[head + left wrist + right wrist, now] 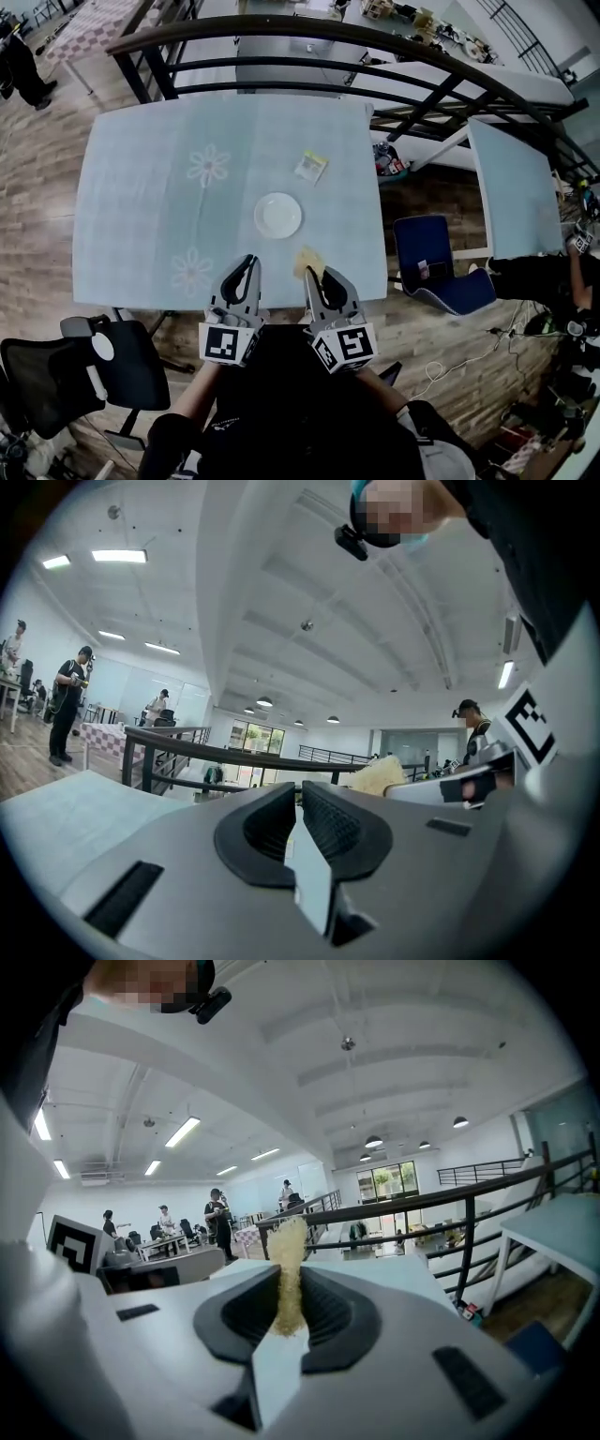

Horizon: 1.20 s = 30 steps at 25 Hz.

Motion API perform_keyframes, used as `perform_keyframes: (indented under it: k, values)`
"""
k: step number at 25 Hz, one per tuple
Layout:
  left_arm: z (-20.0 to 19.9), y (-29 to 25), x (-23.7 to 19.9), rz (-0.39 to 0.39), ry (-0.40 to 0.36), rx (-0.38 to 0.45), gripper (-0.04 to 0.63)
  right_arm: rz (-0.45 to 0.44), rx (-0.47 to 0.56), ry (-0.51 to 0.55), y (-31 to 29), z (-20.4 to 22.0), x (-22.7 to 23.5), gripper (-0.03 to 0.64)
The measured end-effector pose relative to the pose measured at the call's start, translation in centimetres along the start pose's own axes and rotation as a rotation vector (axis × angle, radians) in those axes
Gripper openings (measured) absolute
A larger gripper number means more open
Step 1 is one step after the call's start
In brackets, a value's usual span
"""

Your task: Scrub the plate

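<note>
A round white plate lies on the pale blue table, just right of its middle. Both grippers are held up near the table's front edge, short of the plate. My right gripper is shut on a yellow sponge, which stands up between its jaws in the right gripper view, sponge. My left gripper is shut with nothing between its pads. The sponge also shows to the right in the left gripper view. Neither gripper view shows the plate.
A small yellow-and-white packet lies on the table beyond the plate. A black office chair stands at the front left and a blue chair to the right. A dark railing runs behind the table, and another table stands at right.
</note>
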<state>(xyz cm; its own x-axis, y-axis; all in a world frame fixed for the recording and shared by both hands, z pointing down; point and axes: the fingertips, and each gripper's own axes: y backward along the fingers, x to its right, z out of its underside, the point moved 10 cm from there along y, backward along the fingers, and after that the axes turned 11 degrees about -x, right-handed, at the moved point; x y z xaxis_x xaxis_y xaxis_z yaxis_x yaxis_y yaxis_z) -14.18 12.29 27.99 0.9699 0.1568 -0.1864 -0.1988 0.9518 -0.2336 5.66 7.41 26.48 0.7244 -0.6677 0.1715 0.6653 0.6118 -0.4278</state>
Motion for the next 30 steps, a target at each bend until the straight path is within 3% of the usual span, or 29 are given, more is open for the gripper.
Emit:
perform_keyframes:
  k: [10, 16, 20, 25, 30]
  values:
    - [0.3, -0.7, -2.9, 0.115, -0.021, -0.032, 0.034, 0.099, -0.001, -0.049, -1.4, 0.9, -2.3, 0.060]
    - [0.8, -0.4, -4.9, 0.094, -0.007, -0.051, 0.033, 0.092, -0.024, -0.053, -2.8, 0.2, -2.8, 0.060]
    - [1.3, -0.3, -5.3, 0.125, 0.001, -0.080, 0.033, 0.099, -0.038, -0.061, -3.4, -0.2, -3.0, 0.060]
    - [2.2, -2.2, -5.3, 0.156, -0.033, -0.103, 0.033, 0.116, -0.020, -0.104, -5.2, -0.8, -1.5, 0.060]
    - [1.0, -4.7, -4.9, 0.155, -0.011, -0.091, 0.032, 0.108, -0.056, -0.142, -7.9, -0.9, 1.2, 0.060]
